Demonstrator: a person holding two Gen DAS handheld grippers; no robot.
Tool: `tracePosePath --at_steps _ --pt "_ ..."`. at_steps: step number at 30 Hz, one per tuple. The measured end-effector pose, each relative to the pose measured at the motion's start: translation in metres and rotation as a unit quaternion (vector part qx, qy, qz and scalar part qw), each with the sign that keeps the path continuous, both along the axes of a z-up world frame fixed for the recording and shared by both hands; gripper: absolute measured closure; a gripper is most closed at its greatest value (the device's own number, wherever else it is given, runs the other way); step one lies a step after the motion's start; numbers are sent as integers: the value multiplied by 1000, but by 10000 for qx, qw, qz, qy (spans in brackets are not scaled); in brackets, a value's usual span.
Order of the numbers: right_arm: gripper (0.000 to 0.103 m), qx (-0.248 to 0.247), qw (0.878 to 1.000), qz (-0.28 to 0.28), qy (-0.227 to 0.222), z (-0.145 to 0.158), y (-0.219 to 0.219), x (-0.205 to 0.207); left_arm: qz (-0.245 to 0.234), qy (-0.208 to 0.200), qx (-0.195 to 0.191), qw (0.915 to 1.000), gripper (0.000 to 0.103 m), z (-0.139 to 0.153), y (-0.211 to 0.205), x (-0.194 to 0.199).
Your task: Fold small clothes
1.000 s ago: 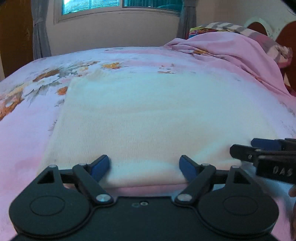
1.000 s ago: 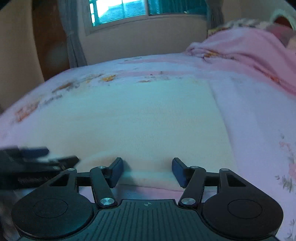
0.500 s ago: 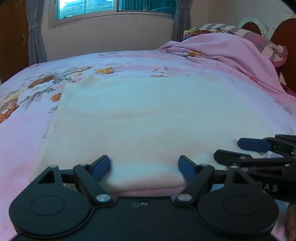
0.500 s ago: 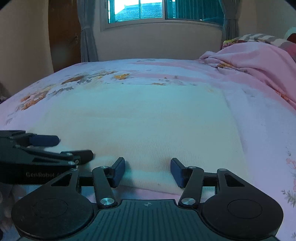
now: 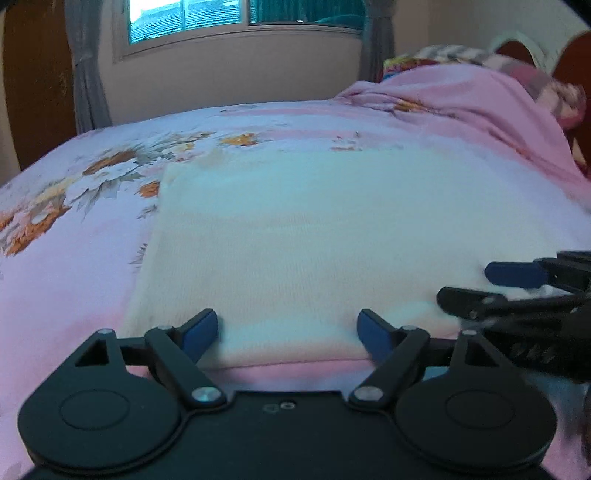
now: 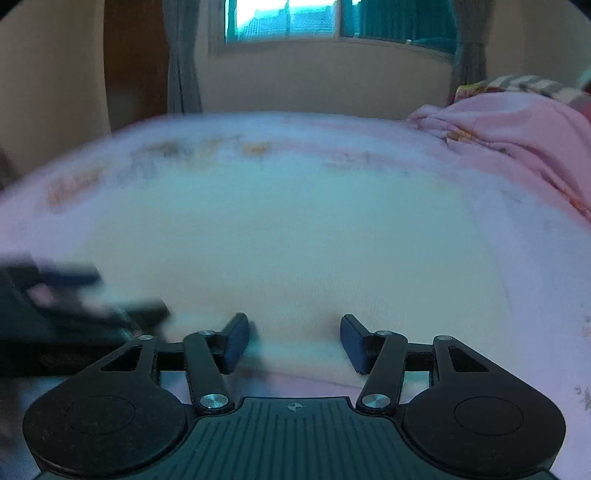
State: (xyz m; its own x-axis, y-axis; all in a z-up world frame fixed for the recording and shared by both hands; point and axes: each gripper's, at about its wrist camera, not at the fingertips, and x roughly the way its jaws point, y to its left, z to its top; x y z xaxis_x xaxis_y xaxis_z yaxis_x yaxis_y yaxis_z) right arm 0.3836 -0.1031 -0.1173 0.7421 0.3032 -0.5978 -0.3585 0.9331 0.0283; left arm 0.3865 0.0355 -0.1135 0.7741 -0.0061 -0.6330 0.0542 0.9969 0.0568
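Cream ribbed knit, a flat rectangular cloth (image 5: 295, 236), lies spread on the pink floral bedsheet (image 5: 66, 266), its near hem running straight across just ahead of both tools. In the left wrist view the left gripper (image 5: 287, 334) sits at 6 o'clock with its 2 blue-padded jaws wide apart over that hem, nothing pinched between them. The cloth's left edge climbs toward 11 o'clock, with open sheet beyond it as far as the orange and white flower print. At 3 o'clock the right gripper (image 5: 476, 284) reaches in over the cloth's near right corner. In the right wrist view, which is blurred, its jaws stand apart over the near hem; the cloth's right edge runs toward 1 o'clock, with bare sheet to its right. A rumpled pink blanket (image 5: 461, 103) heaps at 1 o'clock, and a window (image 5: 243, 14) with grey curtains (image 5: 88, 74) spans 12 o'clock.
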Motion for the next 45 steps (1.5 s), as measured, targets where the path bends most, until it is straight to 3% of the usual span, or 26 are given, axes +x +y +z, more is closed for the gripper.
tracePosePath --at_steps 3,7,9,11,14,16,19,22,25,28,30,31,34,36,37,38,40,44,45 --pt "48 -170 9999 -5 -7 4 2 -5 86 -93 -80 9999 22 9 7 -7" --pt "48 139 9993 -103 -328 16 -5 -11 108 12 -103 9999 21 3 16 -8" --pt "48 -140 9999 2 35 2 5 -1 96 -8 -146 9998 22 5 17 -10" --pt "48 -407 9992 51 -29 2 13 -2 108 -29 -159 9998 22 9 21 -12" --pt "48 -86 9993 -100 -355 17 4 -12 163 -53 39 9998 21 7 27 -18" --pt "48 -254 9996 -101 -8 3 5 -6 103 -36 -1 9999 20 3 32 -20" --pt "48 -124 9999 -84 -15 10 0 -7 145 -219 49 9996 22 14 37 -27" --pt "48 365 9984 -339 -283 25 -23 -13 340 -591 -300 9972 22 27 65 -25" --pt "48 621 9958 -553 -387 33 -40 -12 418 -445 -852 9945 24 32 99 2" --pt "48 793 9924 -739 -577 41 -57 -10 212 -189 -1788 9835 28 24 137 37" --pt "48 940 9898 -864 -634 45 -71 -7 92 66 -2469 9690 31 13 158 62" --pt "48 1022 9878 -953 -691 46 -78 -6 44 189 -2813 9594 31 6 167 71" --pt "48 1288 9818 -1212 -689 45 -110 2 -82 374 -3924 9190 31 -14 192 98" --pt "48 1407 9771 -1456 -652 42 -134 6 -258 508 -4420 8952 31 -24 201 113" --pt "48 1448 9750 -1560 -631 40 -144 6 -357 567 -4569 8870 37 -29 203 119" --pt "48 1462 9729 -1681 -620 38 -155 8 -436 635 -4641 8824 44 -31 205 125" --pt "48 1489 9699 -1834 -589 35 -171 9 -525 801 -4691 8779 76 -40 205 137" --pt "48 1671 9644 -1961 -591 34 -200 2 -743 835 -4851 8673 76 -50 200 150" --pt "48 1715 9632 -1982 -604 33 -209 3 -769 819 -4839 8679 75 -51 198 151"
